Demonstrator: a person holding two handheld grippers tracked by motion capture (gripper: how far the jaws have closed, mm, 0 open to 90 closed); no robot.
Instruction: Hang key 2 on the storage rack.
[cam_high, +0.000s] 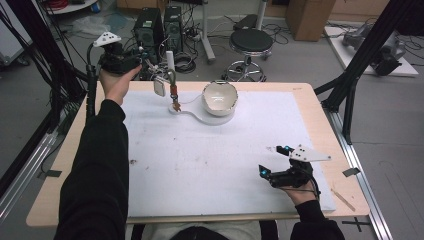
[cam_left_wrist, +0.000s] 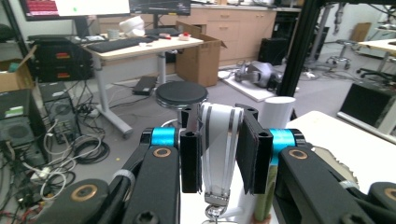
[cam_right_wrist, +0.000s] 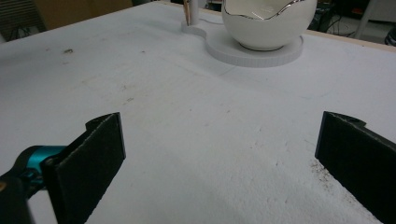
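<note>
The left gripper (cam_left_wrist: 218, 161) squeezes a white spoon (cam_left_wrist: 217, 154) up over the surface's far edge, the right gripper (cam_right_wrist: 219, 154) rests wide open, and the spoon could slip and fall.

I see my left gripper (cam_high: 150, 67) raised at the table's (cam_high: 300, 100) far edge, apparently clamping a white strip (cam_high: 160, 87); my right gripper (cam_high: 274, 161) rests wide open.

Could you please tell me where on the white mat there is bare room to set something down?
The widest free stretch of the white mat lies between the bowl's white base and the near edge, left of the right gripper. It is crowded at the far edge, where the left gripper holds a white-and-silver handle beside the bowl.
</note>
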